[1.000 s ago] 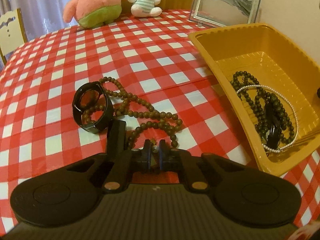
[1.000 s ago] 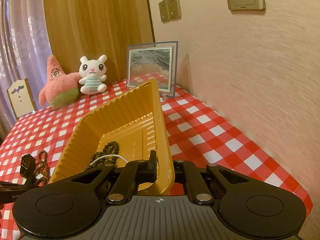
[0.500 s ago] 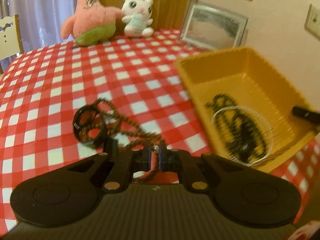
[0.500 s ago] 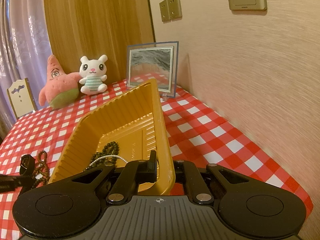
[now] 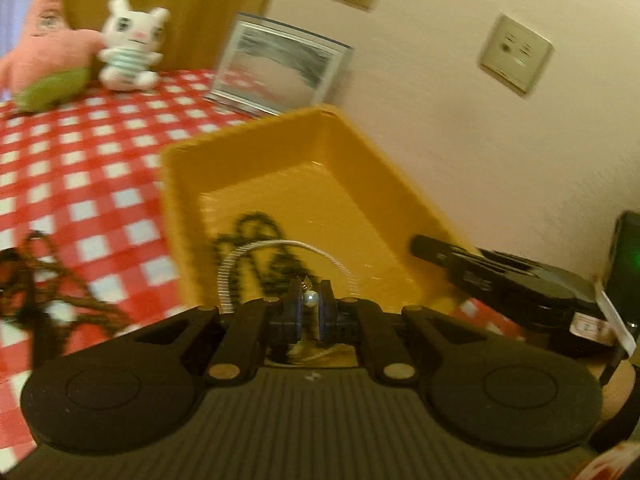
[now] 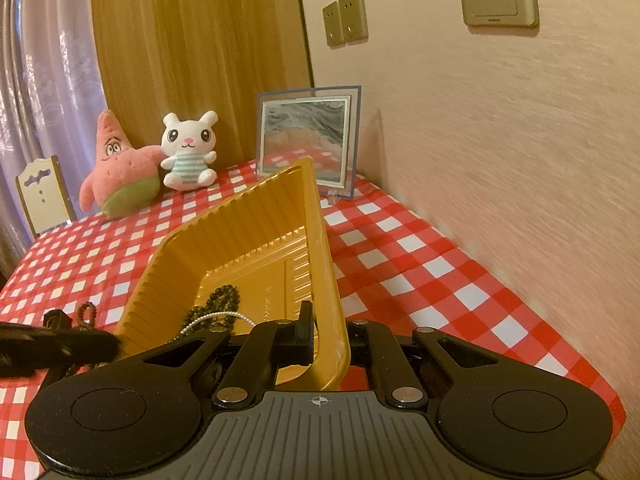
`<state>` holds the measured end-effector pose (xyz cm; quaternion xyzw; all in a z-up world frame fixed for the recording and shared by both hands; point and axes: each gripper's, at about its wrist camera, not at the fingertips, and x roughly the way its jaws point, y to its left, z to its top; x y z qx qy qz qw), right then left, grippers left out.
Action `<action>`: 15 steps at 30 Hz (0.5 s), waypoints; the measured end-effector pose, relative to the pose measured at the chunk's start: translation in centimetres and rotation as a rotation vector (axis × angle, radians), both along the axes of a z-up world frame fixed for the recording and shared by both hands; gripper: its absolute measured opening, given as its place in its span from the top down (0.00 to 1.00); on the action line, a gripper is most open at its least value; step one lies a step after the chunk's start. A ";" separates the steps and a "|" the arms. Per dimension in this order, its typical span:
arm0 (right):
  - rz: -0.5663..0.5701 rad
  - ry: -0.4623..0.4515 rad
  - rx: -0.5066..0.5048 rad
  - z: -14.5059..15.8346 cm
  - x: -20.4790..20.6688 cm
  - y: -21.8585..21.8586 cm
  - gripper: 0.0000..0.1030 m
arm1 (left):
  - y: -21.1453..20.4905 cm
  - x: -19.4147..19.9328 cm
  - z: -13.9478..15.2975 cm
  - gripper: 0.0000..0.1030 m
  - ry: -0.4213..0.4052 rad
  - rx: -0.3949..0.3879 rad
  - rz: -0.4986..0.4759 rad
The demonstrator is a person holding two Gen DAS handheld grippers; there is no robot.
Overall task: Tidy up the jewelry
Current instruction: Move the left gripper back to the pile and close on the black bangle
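My left gripper [image 5: 310,304] is shut on a small pearl bead with a wire hook [image 5: 309,299], held over the near end of the yellow tray [image 5: 240,132]. In the tray lie a dark bead necklace [image 5: 256,224] and a thin pearl strand [image 5: 280,246]. A brown bead necklace [image 5: 48,276] lies blurred on the checked cloth to the left. My right gripper [image 6: 328,340] is shut on the tray's near right wall [image 6: 240,240], which is tipped up. In the right wrist view the left gripper [image 6: 112,346] comes in from the left, beside the black watch [image 6: 56,318].
A pink star plush [image 6: 116,176] and a white bunny plush [image 6: 188,152] sit at the table's far end next to a glass picture frame [image 6: 308,140]. The wall runs close along the right side. A white chair [image 6: 40,196] stands at the far left.
My left gripper has risen and swung right, from the brown necklace and watch to the tray's near end, and stays shut. The right gripper and tray have not moved.
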<state>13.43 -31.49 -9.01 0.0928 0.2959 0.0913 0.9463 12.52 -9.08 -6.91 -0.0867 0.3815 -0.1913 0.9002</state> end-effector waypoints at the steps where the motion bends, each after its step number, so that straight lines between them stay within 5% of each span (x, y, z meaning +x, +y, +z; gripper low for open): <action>1: 0.001 -0.001 -0.001 0.1 0.0 0.1 0.94 | -0.5 0.2 -0.2 0.94 0.007 -0.005 -0.013; 15: 0.010 -0.001 -0.002 0.2 -0.2 0.2 0.93 | 0.3 0.4 -1.3 0.87 0.074 -0.059 0.020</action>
